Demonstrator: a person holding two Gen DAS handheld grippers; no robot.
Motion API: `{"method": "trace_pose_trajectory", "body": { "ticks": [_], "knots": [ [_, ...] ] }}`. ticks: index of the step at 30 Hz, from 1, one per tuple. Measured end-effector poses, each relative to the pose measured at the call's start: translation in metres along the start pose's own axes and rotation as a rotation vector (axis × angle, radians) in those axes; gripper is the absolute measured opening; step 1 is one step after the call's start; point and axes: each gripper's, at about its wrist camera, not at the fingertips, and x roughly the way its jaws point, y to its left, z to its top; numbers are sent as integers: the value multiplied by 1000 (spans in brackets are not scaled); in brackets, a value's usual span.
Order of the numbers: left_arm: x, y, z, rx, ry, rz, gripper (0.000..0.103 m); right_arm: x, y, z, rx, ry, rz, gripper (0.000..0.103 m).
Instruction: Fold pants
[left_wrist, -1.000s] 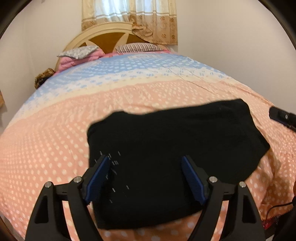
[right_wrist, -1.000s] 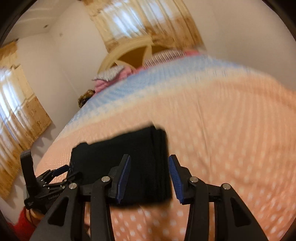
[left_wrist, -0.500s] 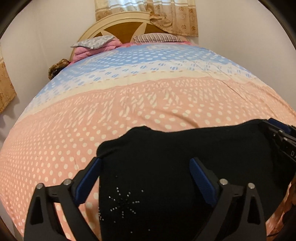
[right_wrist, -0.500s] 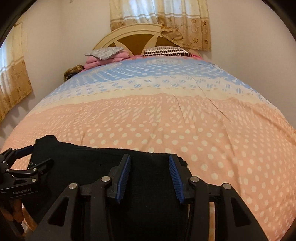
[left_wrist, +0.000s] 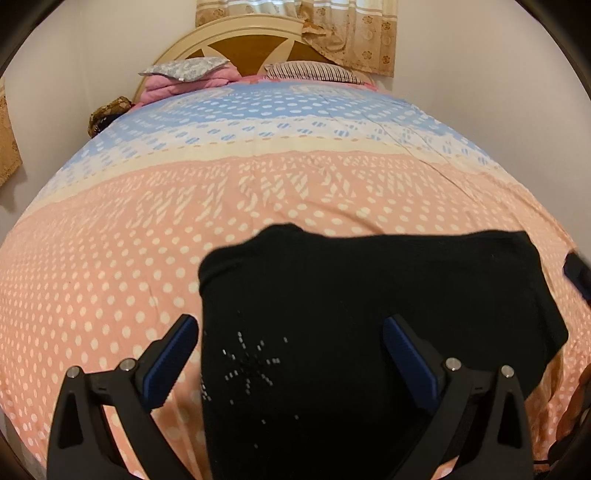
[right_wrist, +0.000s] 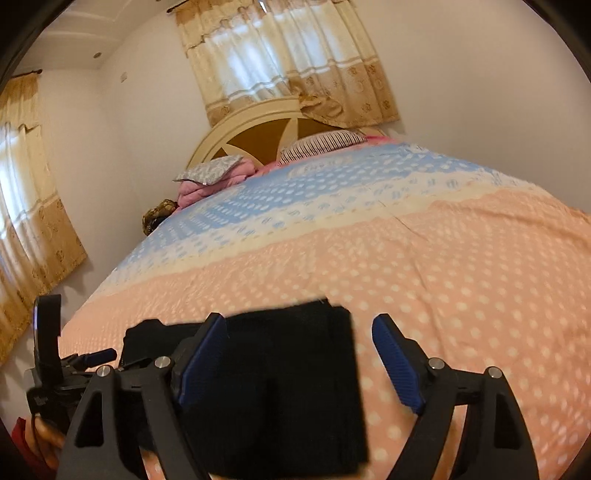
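Black, soft-knit pants (left_wrist: 369, 332), folded into a compact rectangle, are lying flat near the foot of a peach polka-dot bedspread (left_wrist: 147, 258) (likely nearly finished). The left gripper (left_wrist: 291, 354) and right gripper (right_wrist: 299, 354) are hovering w/ blue-padded jaws spread wide, grasping nothing, probably positioned for smoothing or releasing.

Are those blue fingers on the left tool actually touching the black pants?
Cannot tell. In the left wrist view the left gripper stands open over the black pants, but no gap or contact shows plainly.

Black angular left tongs (left_wrist: 290, 354) and right tongs (right_wrist: 299, 358), blue ribbed pads (left_wrist: 408, 352), silver screws (left_wrist: 452, 363).
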Motion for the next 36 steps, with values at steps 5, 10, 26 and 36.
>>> {"method": "trace_pose_trajectory", "body": {
  "ticks": [5, 10, 26, 36],
  "knots": [
    [1, -2, -8, -3, 9, -4, 102, 20, -32, -29, 146, 152, 43, 82],
    [0, 2, -15, -32, 22, -16, 103, 22, -41, -40, 199, 143, 75, 82],
    [-8, 12, -35, -108, -5, -194, 103, 15, -10, -59, 111, 179, 94, 83],
    [9, 46, -44, -303, 67, -263, 102, 12, 3, -62, -4, 207, 36, 56]
  ]
}}
